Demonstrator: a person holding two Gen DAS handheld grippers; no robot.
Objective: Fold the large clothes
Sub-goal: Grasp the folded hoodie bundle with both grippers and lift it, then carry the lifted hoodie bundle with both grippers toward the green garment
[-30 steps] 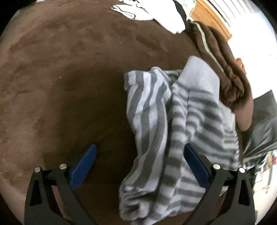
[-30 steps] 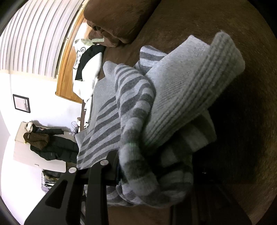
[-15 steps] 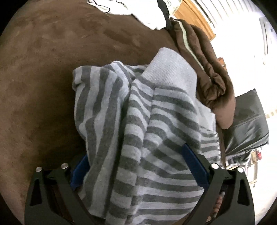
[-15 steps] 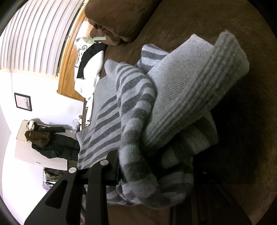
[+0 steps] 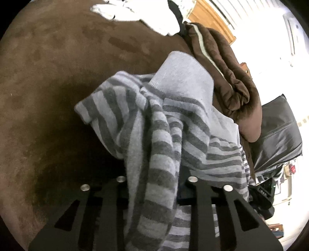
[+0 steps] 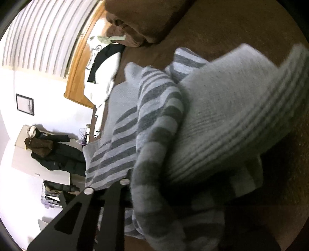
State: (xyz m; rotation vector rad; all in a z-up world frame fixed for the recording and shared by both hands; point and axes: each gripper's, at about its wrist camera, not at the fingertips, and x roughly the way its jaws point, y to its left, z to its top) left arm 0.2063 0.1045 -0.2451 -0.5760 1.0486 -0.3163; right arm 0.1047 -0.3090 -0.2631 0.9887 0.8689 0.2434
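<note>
A grey striped sweater [image 5: 164, 123] lies bunched over the brown bed cover [image 5: 48, 86]. My left gripper [image 5: 156, 185] is shut on a fold of it, with striped cloth running between the black fingers and down over them. In the right wrist view the same sweater [image 6: 202, 125] fills the frame. My right gripper [image 6: 173, 193] is shut on the sweater too; only its left finger [image 6: 114, 195] shows, the other is buried under cloth. A plain ribbed hem or cuff [image 6: 241, 108] sticks up to the right.
A brown folded blanket or pillow [image 5: 227, 81] lies just behind the sweater. A white and black garment [image 5: 146, 17] lies at the head of the bed by the wooden headboard [image 5: 212, 19]. A black bag [image 5: 278, 135] is beside the bed. Coats [image 6: 56, 152] hang on the wall.
My left gripper moved from open beside the sweater onto it and closed on a fold. The right gripper kept its hold and the cloth shifted slightly up and right.
</note>
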